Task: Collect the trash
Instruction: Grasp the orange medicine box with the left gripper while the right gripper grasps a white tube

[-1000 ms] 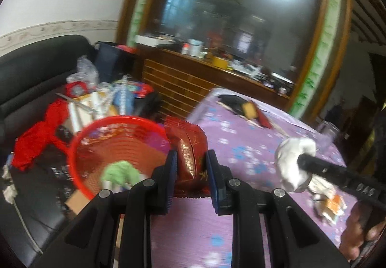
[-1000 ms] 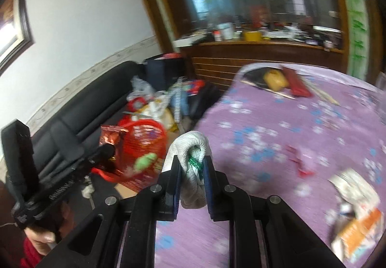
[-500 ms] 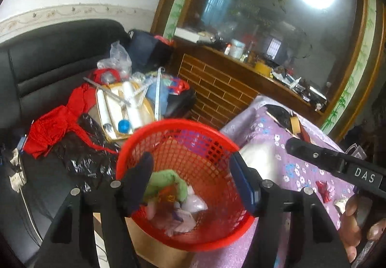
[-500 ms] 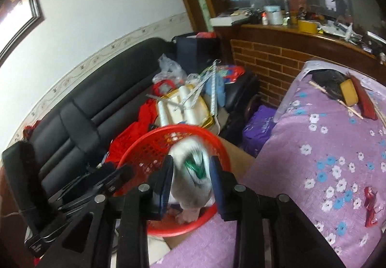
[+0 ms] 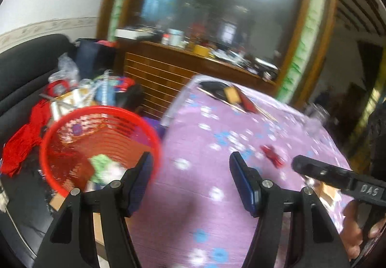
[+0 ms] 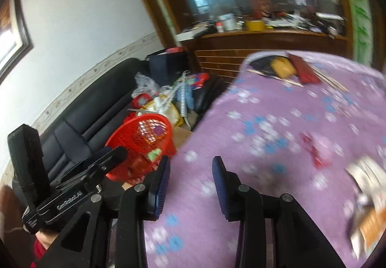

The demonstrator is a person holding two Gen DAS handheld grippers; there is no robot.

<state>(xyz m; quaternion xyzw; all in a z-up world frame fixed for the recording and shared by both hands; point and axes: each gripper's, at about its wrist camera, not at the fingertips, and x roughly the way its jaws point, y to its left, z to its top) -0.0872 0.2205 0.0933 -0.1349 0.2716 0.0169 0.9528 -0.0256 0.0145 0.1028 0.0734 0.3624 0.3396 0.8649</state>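
Left claw (image 5: 190, 174): being held wide open, empty | right claw (image 6: 190, 178): being held open, empty | red basket (image 5: 60, 128) at 9 o'clock: trash being contained | surface (image 5: 217, 207): red scrap (image 5: 273, 158), wrappers (image 6: 366, 200) at 3 o'clock being left uncollected

"DAS" on the right claw (image 5: 337, 177), "GenRobot.AI" on the left claw (image 6: 70, 200)

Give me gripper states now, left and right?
Left gripper: open, holding nothing.
Right gripper: open, holding nothing.
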